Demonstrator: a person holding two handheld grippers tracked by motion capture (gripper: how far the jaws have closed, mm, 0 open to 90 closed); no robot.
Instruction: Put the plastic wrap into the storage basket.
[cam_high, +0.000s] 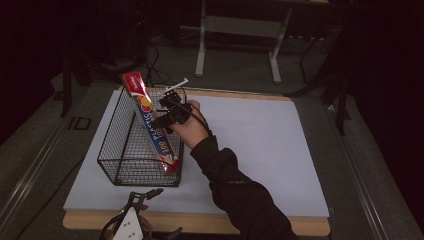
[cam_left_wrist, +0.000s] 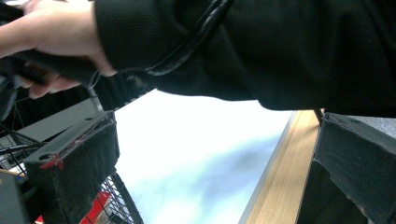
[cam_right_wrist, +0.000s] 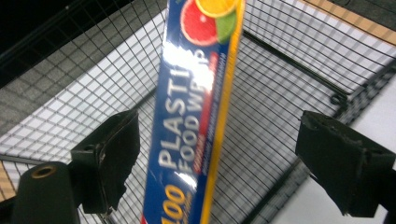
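A long blue and red plastic food wrap box stands tilted inside a black wire basket, its lower end in the near right corner and its top leaning over the far rim. My right gripper hovers just right of the box with its jaws apart. In the right gripper view the box runs between the two pads without touching either. My left gripper rests at the table's near edge with its jaws spread, and in its own view its fingers have nothing between them.
The basket stands on a white sheet over a wooden table. In the left gripper view a dark sleeve crosses overhead, beside the table's wooden edge. Metal frame legs stand on the floor beyond the table.
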